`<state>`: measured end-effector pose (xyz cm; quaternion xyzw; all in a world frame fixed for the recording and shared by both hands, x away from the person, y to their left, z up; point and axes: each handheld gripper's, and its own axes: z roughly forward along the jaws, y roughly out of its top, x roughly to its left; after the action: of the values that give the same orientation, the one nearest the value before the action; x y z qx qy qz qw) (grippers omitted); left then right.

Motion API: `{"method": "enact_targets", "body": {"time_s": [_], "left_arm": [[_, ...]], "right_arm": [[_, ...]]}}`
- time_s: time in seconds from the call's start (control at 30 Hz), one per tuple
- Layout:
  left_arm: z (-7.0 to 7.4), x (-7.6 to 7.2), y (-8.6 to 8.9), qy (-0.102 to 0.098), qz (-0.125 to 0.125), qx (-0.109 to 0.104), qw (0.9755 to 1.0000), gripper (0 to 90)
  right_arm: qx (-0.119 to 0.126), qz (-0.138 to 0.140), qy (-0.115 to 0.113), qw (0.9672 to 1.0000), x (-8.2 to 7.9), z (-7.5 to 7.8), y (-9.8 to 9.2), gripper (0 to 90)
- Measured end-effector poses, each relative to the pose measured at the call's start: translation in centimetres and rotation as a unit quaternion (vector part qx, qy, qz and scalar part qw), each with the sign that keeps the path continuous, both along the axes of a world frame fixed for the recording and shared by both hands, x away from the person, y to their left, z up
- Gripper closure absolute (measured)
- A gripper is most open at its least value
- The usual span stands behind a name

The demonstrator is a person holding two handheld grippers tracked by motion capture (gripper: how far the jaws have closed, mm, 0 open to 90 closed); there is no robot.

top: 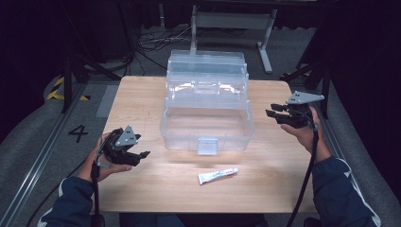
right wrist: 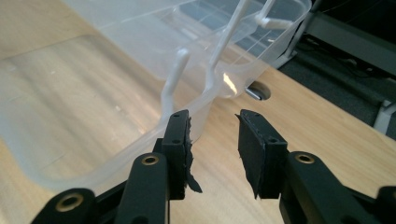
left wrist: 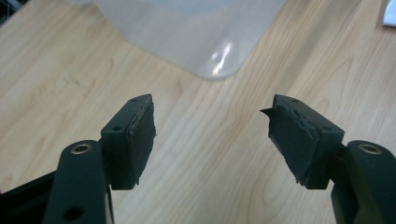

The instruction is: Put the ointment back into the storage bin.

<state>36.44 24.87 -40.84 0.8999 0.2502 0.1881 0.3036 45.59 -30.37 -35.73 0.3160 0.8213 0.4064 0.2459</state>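
Plastic box [top: 206, 124] of clear material stands in the middle of the wooden table [top: 142, 101], and it is the landmark here. Its lid is swung back, so the lower tub is open to above, and an upper tray with small compartments sits raised behind the tub. At the front wall a small clear latch hangs down. The walls are see-through with rounded corners, and the wood grain shows through them. In the right gripper view thin white link arms rise from the side of the box toward the tray.

Left gripper [top: 137, 156] is held to the left of the box, near its front corner, and its fingers [left wrist: 137, 140] are released, wide apart with only table between them. Right gripper [top: 273, 113] is held to the right of the box, close to the side wall; its fingers [right wrist: 180, 149] stand apart and grasp nothing, though one seems almost at the rim. A small white tube [top: 217, 176] lies on the table in front of the box.
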Motion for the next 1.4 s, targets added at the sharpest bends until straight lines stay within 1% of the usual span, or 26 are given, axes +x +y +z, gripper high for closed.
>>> {"method": "enact_targets", "body": {"time_s": [0.07,0.17,0.23,0.33,0.4,0.47,0.57,0.6,0.63,0.7,0.73,0.8,0.93,1.0,1.1,1.13,1.23,1.4], "left_arm": [[-1.0,-0.2,0.4,0.012,0.005,0.007,0.9999,31.5],[-2.4,-0.3,0.8,0.031,0.010,0.005,0.9995,30.5],[-3.4,-0.3,1.0,0.042,0.015,0.015,0.9989,29.6],[-4.2,-0.4,1.2,0.056,0.019,0.007,0.9982,28.9],[-4.6,-0.4,1.4,0.060,0.018,0.001,0.9980,28.7],[-5.1,-0.4,1.4,0.065,0.017,0.004,0.9977,27.9],[-5.7,-0.2,1.5,0.076,0.016,0.000,0.9970,27.2],[-5.8,-0.2,1.6,0.077,0.015,-0.008,0.9969,26.1],[-6.0,-0.1,1.7,0.081,0.018,-0.020,0.9964,26.0],[-6.1,0.0,1.8,0.084,0.018,-0.024,0.9960,25.6],[-6.2,0.0,1.9,0.087,0.019,-0.030,0.9956,25.4],[-6.3,0.1,2.1,0.092,0.021,-0.040,0.9947,24.9],[-6.7,-0.1,2.3,0.080,0.018,-0.056,0.9950,22.3],[-7.0,-0.1,2.2,0.074,0.017,-0.065,0.9950,19.9],[-7.2,-0.1,2.3,0.068,0.016,-0.075,0.9947,18.3],[-7.3,-0.1,2.3,0.064,0.015,-0.077,0.9949,17.9],[-7.3,-0.1,2.1,0.063,0.023,-0.079,0.9946,17.6],[-7.3,-0.2,2.1,0.063,0.026,-0.079,0.9945,17.5]], "right_arm": [[-0.009,0.011,0.006,0.9999,-0.7,-0.2,-0.1,63.9],[-0.022,0.027,0.011,0.9993,-1.7,-0.4,0.0,63.8],[-0.026,0.033,0.013,0.9990,-2.2,-0.6,0.0,63.4],[-0.023,0.036,0.017,0.9989,-2.8,-0.8,0.0,62.7],[-0.026,0.043,0.022,0.9985,-3.1,-1.1,0.2,61.5],[-0.033,0.052,0.026,0.9977,-3.3,-1.3,0.4,60.4],[-0.049,0.076,0.038,0.9952,-3.9,-1.6,0.9,59.2],[-0.056,0.083,0.041,0.9941,-4.1,-1.6,1.1,58.2],[-0.060,0.087,0.044,0.9935,-4.2,-1.7,1.2,57.5],[-0.069,0.104,0.052,0.9908,-4.6,-1.7,1.6,56.5],[-0.071,0.107,0.054,0.9902,-4.8,-1.7,1.7,56.0],[-0.077,0.121,0.060,0.9879,-5.1,-1.7,2.0,55.3],[-0.091,0.142,0.069,0.9832,-5.8,-1.8,2.8,55.0],[-0.105,0.155,0.075,0.9796,-6.1,-1.9,3.2,55.0],[-0.119,0.177,0.086,0.9732,-6.5,-2.1,3.9,55.1],[-0.124,0.185,0.089,0.9708,-6.6,-2.2,4.1,55.1],[-0.139,0.206,0.098,0.9635,-6.9,-2.5,4.9,55.2],[-0.157,0.230,0.111,0.9541,-7.1,-2.8,6.3,55.0]]}}
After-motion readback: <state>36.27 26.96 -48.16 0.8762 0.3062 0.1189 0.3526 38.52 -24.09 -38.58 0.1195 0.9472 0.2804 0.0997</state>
